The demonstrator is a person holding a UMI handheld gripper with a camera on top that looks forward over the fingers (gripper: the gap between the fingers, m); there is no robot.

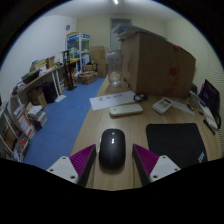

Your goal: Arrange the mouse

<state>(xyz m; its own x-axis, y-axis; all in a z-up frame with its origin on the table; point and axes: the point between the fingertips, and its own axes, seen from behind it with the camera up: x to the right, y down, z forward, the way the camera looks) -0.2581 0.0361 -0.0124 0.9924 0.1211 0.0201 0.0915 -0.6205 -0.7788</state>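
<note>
Mouse [112, 149]: black, lying on the wooden desk [120, 125] between the fingers of the gripper [113, 161], a gap visible at each side. The fingers are spread wide. A black mat [176, 143] lies at three o'clock. Closure should be centred, both pads [82, 159] meeting the flanks evenly.
</note>
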